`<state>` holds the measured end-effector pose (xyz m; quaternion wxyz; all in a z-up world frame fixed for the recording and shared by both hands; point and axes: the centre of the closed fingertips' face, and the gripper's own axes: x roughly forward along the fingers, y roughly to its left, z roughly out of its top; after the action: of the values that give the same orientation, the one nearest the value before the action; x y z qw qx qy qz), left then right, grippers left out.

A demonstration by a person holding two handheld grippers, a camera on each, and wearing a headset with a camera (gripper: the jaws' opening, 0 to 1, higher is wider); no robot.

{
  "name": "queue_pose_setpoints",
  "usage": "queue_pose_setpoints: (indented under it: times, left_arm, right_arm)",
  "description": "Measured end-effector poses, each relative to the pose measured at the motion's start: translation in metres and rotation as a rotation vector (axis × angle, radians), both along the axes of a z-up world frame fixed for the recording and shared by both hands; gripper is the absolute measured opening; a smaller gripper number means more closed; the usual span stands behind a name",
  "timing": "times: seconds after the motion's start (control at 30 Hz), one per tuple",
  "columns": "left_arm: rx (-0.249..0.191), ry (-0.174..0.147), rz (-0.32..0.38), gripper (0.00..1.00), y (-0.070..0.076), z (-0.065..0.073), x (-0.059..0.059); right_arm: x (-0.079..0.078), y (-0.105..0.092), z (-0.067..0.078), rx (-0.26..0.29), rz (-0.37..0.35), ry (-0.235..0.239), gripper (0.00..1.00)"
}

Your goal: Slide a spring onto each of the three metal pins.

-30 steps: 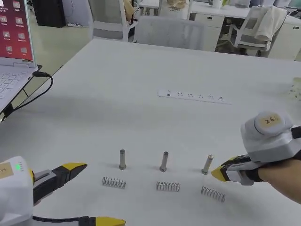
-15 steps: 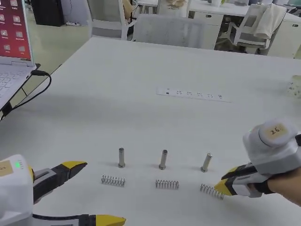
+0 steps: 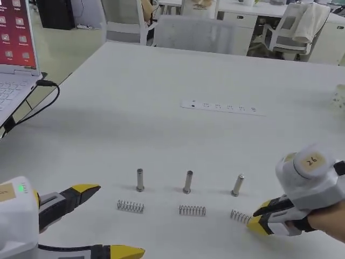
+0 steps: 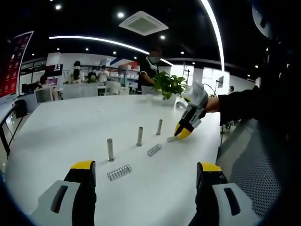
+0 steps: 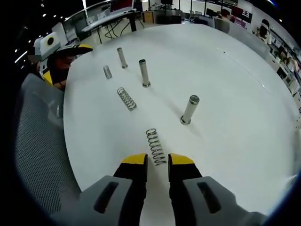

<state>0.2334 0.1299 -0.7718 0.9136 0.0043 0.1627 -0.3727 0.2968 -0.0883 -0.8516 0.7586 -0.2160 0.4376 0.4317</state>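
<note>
1. The yellow-tipped right gripper sat low on the white tabletop. Its jaws were a narrow gap apart, and the near end of the thin coiled-wire right-hand spring lay in that gap, not pinched yet.
2. Step in hand, as judged: grab that spring. It was best done by closing gently on the end coils only, so the rest stayed free and the bore open. A hard squeeze would likely have crushed or flicked it.
3. After that: lift, tip it upright, line the open end over the short upright grey metal right-hand pin just beyond, and lower it without knocking the pin.
4. The yellow-tipped left gripper hovered spread wide, holding nothing, short of the left spring.
5. Count: three springs, all lying flat, one just in front of each pin. Three pins, all standing bare, none loaded.
6. Far back: one flat white power strip, and one open laptop at the left edge.
</note>
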Motion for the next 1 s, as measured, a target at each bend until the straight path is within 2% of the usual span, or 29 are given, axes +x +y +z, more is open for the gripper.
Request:
queue_pose_setpoints:
  times: [0.4, 0.7, 0.8, 1.0]
  left_arm:
    - [-0.003, 0.005, -0.002, 0.85, -0.001, -0.001, 0.000]
    - [-0.001, 0.006, -0.007, 0.84, -0.002, -0.002, 0.000]
    - [-0.002, 0.005, -0.008, 0.84, -0.001, -0.001, -0.001]
    - [0.000, 0.005, -0.018, 0.83, -0.003, -0.001, -0.002]
  right_arm:
    - [-0.004, -0.002, -0.007, -0.036, 0.054, -0.009, 0.13]
    - [-0.003, -0.003, -0.008, -0.054, 0.092, -0.040, 0.09]
    - [-0.005, -0.003, -0.007, -0.056, 0.105, -0.043, 0.08]
    - [-0.010, 0.004, 0.004, -0.035, 0.132, -0.053, 0.08]
